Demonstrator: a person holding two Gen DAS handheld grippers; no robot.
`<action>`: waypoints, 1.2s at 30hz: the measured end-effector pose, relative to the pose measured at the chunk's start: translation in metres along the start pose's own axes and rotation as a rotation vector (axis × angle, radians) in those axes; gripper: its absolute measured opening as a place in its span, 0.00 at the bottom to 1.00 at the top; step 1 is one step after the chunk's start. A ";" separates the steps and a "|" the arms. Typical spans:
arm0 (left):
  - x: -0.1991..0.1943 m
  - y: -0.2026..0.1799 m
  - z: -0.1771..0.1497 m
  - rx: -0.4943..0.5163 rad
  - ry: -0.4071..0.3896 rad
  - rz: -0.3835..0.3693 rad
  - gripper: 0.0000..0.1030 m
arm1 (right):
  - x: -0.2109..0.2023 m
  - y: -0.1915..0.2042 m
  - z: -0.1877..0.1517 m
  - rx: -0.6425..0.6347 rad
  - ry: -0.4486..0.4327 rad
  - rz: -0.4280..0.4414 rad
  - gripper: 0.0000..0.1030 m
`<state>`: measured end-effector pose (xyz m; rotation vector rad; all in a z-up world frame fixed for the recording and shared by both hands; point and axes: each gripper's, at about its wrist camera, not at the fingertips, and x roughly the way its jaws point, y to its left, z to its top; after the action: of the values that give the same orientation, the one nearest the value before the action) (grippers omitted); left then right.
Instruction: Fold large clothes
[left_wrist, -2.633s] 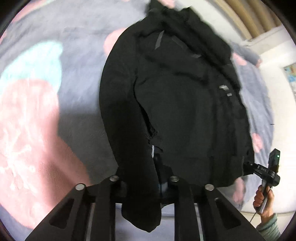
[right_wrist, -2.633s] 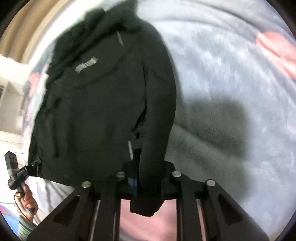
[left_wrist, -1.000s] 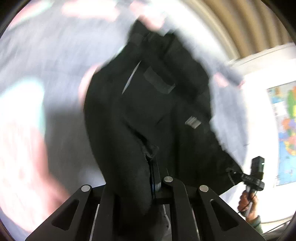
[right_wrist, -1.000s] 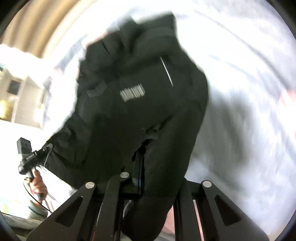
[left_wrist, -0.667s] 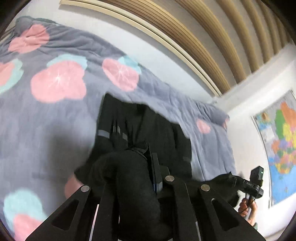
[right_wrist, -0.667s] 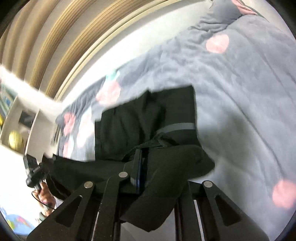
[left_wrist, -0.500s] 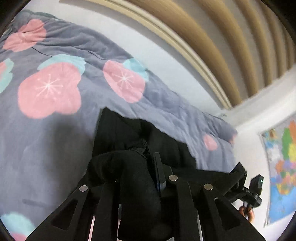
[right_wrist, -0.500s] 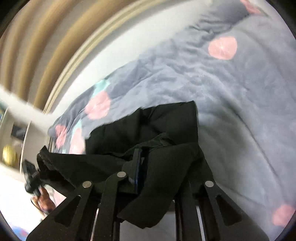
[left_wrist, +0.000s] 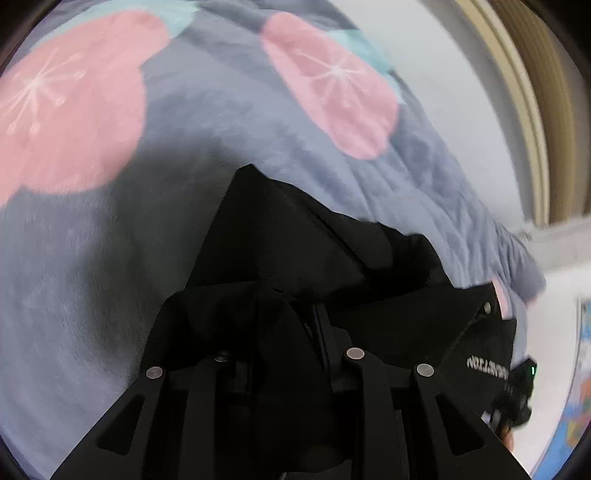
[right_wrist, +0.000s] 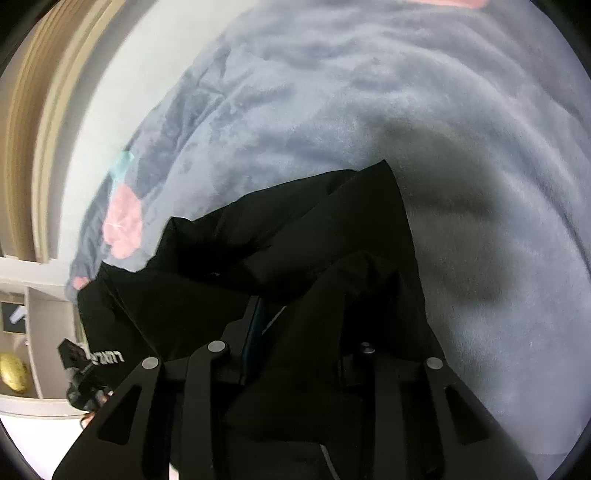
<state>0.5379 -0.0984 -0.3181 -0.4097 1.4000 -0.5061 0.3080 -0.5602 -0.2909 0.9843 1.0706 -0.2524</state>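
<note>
The black jacket (left_wrist: 295, 229) lies doubled over on the grey blanket with pink flowers (left_wrist: 110, 221). Its upper layer, with white lettering (left_wrist: 484, 365), stretches between the two grippers. My left gripper (left_wrist: 295, 325) is low over the jacket's left end and its jaws are opening. Loose cloth lies between them and drapes over the left finger. In the right wrist view the jacket (right_wrist: 295, 221) rests on the blanket (right_wrist: 443, 110). My right gripper (right_wrist: 303, 321) has its jaws opening too, with cloth hanging over the right finger and a thin gap beside the left pad.
The right gripper in a hand (left_wrist: 517, 391) shows at the edge of the left wrist view, the left gripper (right_wrist: 79, 369) at the edge of the right wrist view. A slatted wooden wall (left_wrist: 546, 110) stands behind the bed. A map poster (left_wrist: 580, 424) and a shelf with a yellow object (right_wrist: 13, 373) are at the sides.
The jacket hung stretched between both shut grippers; both swung it forward and down, so it now lies doubled on the blanket. Both pairs of jaws have parted.
</note>
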 end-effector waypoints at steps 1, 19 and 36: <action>-0.007 0.002 0.000 0.011 0.005 -0.020 0.26 | -0.008 -0.002 -0.001 0.002 -0.002 0.015 0.35; -0.187 -0.031 -0.016 0.369 -0.151 -0.080 0.79 | -0.139 0.027 -0.015 -0.267 -0.248 -0.124 0.92; -0.039 -0.010 0.045 0.272 0.029 -0.144 0.79 | -0.018 0.032 0.033 -0.536 -0.157 -0.146 0.92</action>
<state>0.5778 -0.0858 -0.2750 -0.2838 1.3122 -0.8122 0.3394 -0.5722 -0.2542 0.4001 0.9946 -0.1452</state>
